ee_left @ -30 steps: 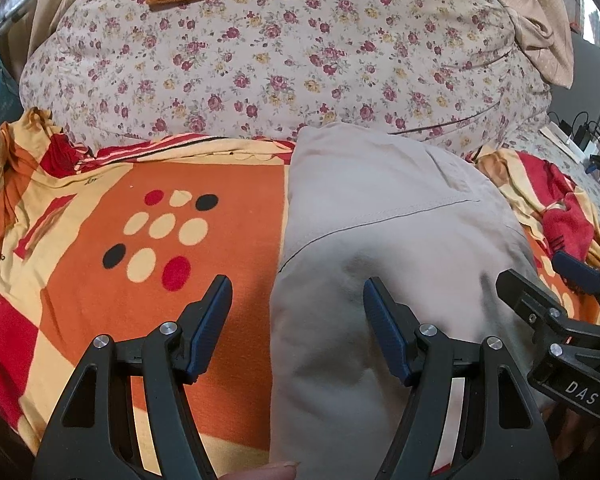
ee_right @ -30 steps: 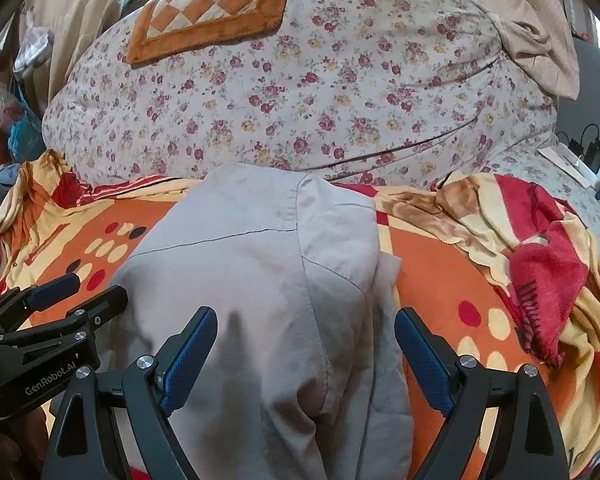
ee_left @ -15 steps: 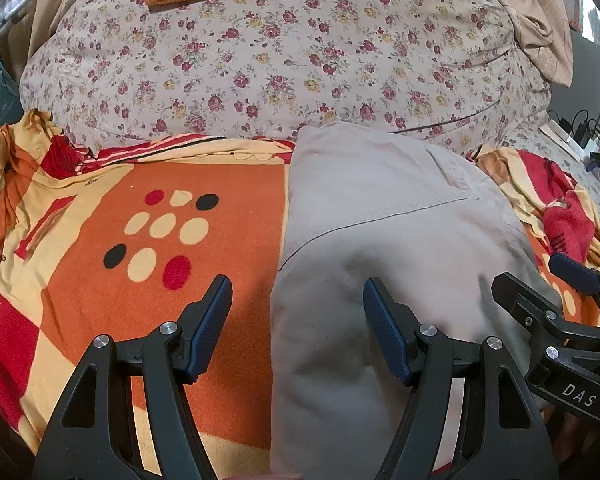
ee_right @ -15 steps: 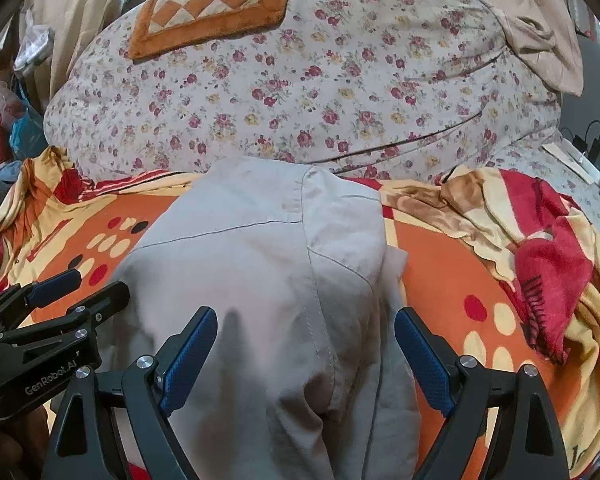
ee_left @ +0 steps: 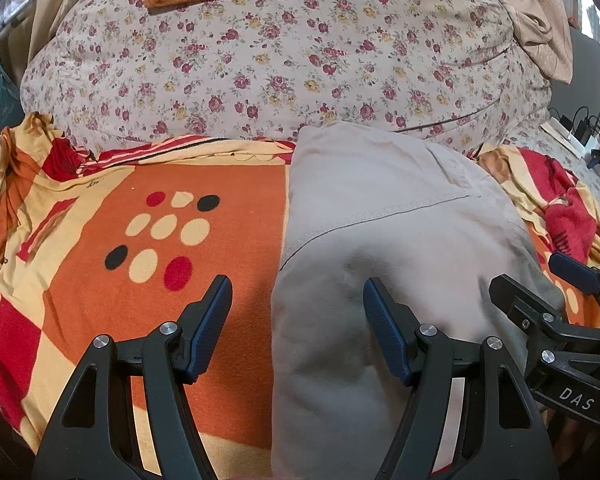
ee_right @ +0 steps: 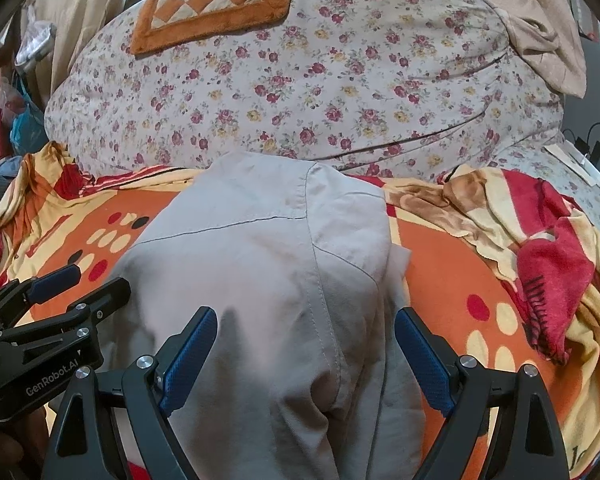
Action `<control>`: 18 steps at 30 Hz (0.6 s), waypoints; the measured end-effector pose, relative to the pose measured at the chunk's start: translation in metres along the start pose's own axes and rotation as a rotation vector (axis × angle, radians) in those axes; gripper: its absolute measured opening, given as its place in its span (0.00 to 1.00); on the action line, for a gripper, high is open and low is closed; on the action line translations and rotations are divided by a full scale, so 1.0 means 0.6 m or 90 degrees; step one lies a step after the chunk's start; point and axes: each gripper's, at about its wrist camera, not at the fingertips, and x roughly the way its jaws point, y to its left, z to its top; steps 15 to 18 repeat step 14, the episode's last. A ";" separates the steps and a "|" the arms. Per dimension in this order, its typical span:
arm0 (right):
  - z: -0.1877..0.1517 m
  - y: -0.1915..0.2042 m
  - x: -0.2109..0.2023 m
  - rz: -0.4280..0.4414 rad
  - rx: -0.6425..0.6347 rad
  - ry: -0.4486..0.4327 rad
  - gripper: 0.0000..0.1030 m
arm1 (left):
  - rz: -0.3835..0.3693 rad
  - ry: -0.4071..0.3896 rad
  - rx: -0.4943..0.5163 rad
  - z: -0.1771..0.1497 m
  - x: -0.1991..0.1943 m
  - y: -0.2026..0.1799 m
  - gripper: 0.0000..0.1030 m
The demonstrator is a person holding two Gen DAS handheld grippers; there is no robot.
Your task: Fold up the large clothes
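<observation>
The left gripper (ee_left: pixel 298 306) is held with its jaws spread wide and nothing clamped; the left edge of the folded beige garment (ee_left: pixel 384 216) is seen between its blue pads, above the fabric. The right gripper (ee_right: pixel 306 334) is likewise spread wide and empty, straddling the near right part of the same garment, whose stitched seams are seen between its fingers. Each gripper is seen beside the other, just apart. The garment is laid on an orange, red and yellow patterned blanket (ee_left: pixel 100 292). Farther off, a large floral quilt bundle (ee_right: pixel 320 80) is piled, with an orange checkered mat (ee_right: pixel 216 0) on top.
</observation>
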 end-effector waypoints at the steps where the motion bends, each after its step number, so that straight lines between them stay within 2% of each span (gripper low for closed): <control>1: 0.000 -0.001 0.001 0.000 0.000 0.001 0.86 | 0.000 0.000 0.000 0.000 0.000 0.000 0.66; 7: -0.002 -0.001 0.003 0.000 -0.002 0.006 0.86 | -0.007 -0.001 -0.003 0.000 0.001 0.001 0.66; 11: -0.003 -0.001 0.005 0.000 -0.004 0.010 0.86 | -0.003 -0.022 0.013 -0.003 -0.003 -0.003 0.66; 18: -0.002 -0.003 0.004 0.002 -0.002 0.009 0.86 | -0.014 -0.018 0.001 0.000 -0.003 0.004 0.66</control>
